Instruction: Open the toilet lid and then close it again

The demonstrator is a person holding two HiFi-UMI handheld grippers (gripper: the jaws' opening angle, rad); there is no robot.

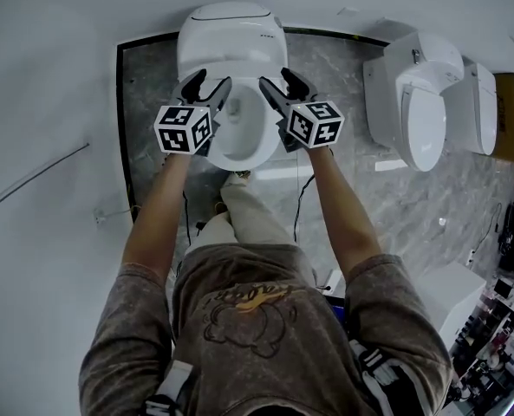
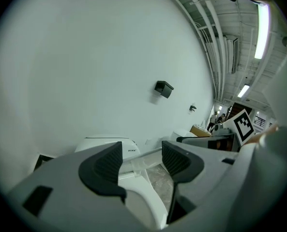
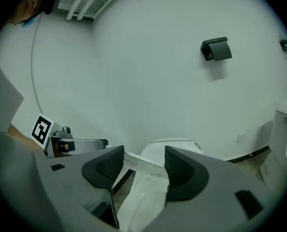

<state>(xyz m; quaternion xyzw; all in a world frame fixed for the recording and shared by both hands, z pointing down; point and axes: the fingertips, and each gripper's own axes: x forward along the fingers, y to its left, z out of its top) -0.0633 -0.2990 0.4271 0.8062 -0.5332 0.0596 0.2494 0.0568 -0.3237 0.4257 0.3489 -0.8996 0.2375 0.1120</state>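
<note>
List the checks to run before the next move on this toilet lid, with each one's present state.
1. Left gripper jaws apart: ok.
2. Right gripper jaws apart: ok.
3. One gripper on each side of the toilet bowl: ok.
4. Lid edge lies in the gap between the right jaws: ok.
5. Either gripper's jaws touching the lid edge: cannot tell.
6. How far it is raised: cannot tell.
</note>
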